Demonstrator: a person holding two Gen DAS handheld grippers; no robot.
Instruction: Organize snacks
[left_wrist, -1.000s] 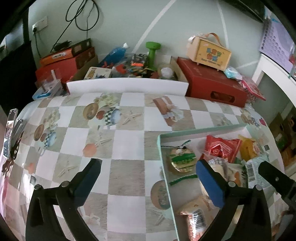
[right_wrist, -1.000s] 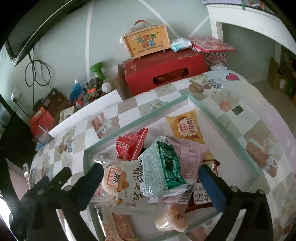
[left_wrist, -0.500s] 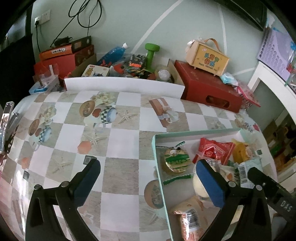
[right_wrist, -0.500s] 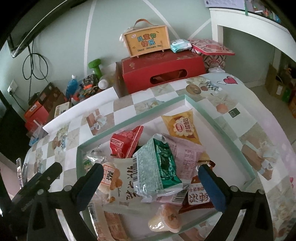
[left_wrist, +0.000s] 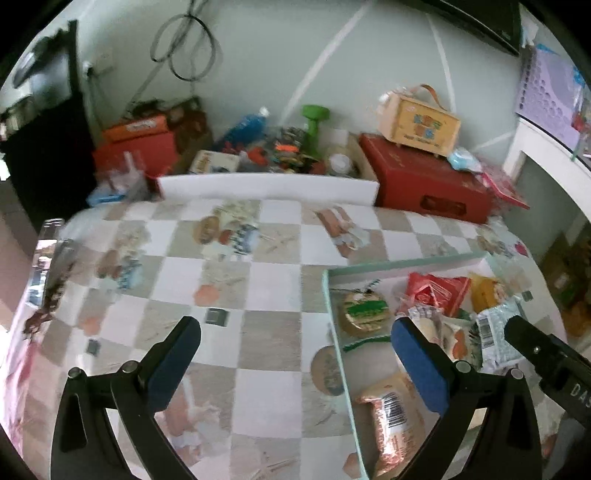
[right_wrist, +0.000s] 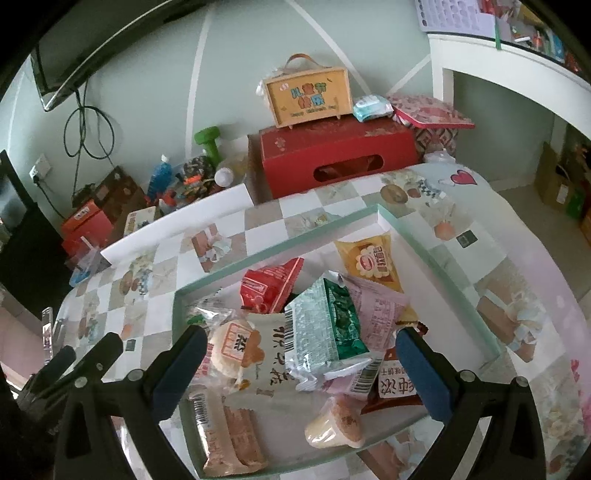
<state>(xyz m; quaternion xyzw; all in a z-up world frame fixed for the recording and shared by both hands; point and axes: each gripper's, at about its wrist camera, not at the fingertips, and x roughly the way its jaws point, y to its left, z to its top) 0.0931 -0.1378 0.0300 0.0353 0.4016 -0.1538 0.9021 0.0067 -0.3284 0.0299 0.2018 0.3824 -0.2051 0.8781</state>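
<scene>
**A:** Snacks were all piled in that shallow mint-green tray (right_wrist: 280, 251) on the checkered tablecloth (left_wrist: 258, 295), toward the right side of the table. A green foil packet (right_wrist: 328, 325) lay on top of the heap, a red pouch (right_wrist: 269, 286) behind it, a yellow bag (right_wrist: 369, 258) at the far right, and a little jelly cup (right_wrist: 332, 424) at the near edge.

**B:** And the grippers?

**A:** Both spread wide with nothing in them. The right gripper (right_wrist: 299, 369) hung over the near end of the tray, its blue pads either side of the pile. The left gripper (left_wrist: 295, 362) sat over the tray's left wall (left_wrist: 334, 332), one finger above bare cloth, the other above the snacks.

**B:** Background?

**A:** Red box (right_wrist: 332, 155) at the far edge, with a small yellow case (right_wrist: 308, 96) on top.
</scene>
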